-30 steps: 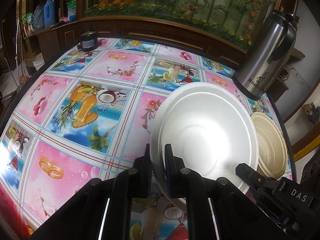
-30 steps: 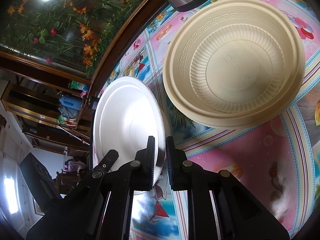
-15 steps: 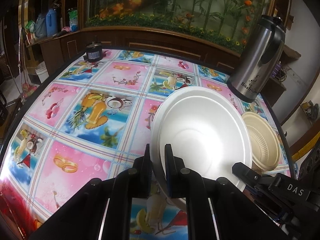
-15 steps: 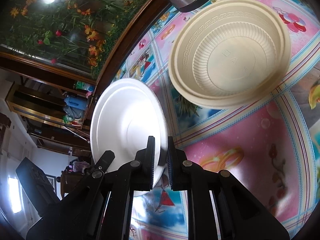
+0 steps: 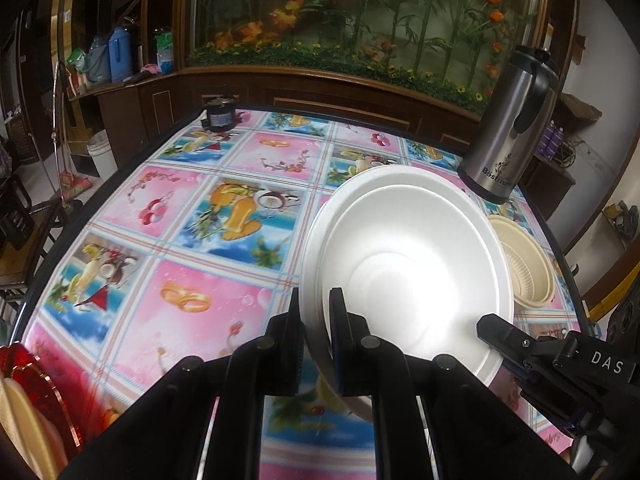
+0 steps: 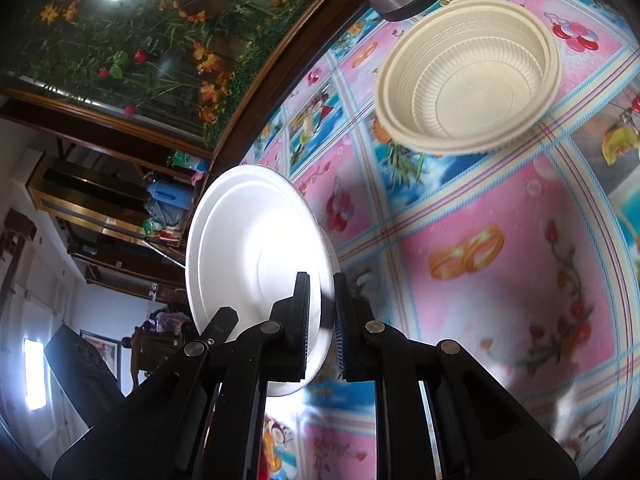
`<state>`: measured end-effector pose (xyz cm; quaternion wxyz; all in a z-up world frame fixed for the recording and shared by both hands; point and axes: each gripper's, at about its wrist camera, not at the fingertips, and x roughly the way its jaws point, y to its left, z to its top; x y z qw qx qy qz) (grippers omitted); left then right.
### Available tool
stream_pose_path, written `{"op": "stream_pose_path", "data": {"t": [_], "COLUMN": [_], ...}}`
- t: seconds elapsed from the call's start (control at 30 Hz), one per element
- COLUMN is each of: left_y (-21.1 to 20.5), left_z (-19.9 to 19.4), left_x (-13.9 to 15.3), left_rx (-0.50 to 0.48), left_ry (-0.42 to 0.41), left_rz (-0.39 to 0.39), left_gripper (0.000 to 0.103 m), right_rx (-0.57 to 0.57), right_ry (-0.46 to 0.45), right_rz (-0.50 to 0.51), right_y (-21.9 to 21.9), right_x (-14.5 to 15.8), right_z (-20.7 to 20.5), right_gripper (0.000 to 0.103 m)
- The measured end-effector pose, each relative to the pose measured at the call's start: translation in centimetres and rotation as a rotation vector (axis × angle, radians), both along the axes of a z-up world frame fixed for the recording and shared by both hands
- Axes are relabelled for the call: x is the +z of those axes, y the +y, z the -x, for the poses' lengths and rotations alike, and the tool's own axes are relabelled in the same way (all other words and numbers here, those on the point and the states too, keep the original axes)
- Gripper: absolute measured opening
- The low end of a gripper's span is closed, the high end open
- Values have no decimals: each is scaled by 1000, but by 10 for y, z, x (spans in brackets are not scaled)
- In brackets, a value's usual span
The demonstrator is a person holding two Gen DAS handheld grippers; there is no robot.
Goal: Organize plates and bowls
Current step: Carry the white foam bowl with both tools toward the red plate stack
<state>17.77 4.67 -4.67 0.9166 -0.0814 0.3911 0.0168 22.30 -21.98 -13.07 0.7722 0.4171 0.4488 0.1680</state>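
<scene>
A white foam bowl (image 5: 408,264) hangs tilted above the table, held at two opposite sides. My left gripper (image 5: 314,300) is shut on its left rim. In the right wrist view the same white bowl (image 6: 256,252) stands nearly on edge, and my right gripper (image 6: 322,292) is shut on its near rim. The right gripper's black finger (image 5: 496,328) shows at the bowl's lower right edge in the left wrist view. A ribbed cream bowl (image 6: 468,80) rests on the tablecloth beyond, partly hidden behind the white one (image 5: 520,264).
A steel thermos jug (image 5: 508,128) stands at the table's far right corner, close to the cream bowl. A small black jar (image 5: 219,116) sits at the far edge. A red dish (image 5: 24,368) with something cream in it shows at the near left. Cabinets surround the table.
Both grippers have risen and drawn back with the white bowl, so the cream bowl and thermos look smaller and farther. The red dish has come into view at the left.
</scene>
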Motion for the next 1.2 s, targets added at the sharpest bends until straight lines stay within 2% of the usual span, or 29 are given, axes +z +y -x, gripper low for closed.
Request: {"op": "stream_pose_path", "data": {"t": [0.47, 0.93, 1.2], "left_y": [49, 112, 146], "left_z": [62, 120, 146], "left_x": [24, 45, 45], "left_rx": [67, 173, 236], "left_ry": [-66, -136, -147], "left_rz": [-14, -39, -38], "left_gripper": [10, 10, 10], "right_rx": [92, 219, 301], "right_ry": [-62, -119, -136], "right_rz": [17, 38, 59], "right_y": [47, 124, 170], "right_x": [34, 59, 66], "right_z": [44, 84, 100], "right_gripper": [12, 12, 12]}}
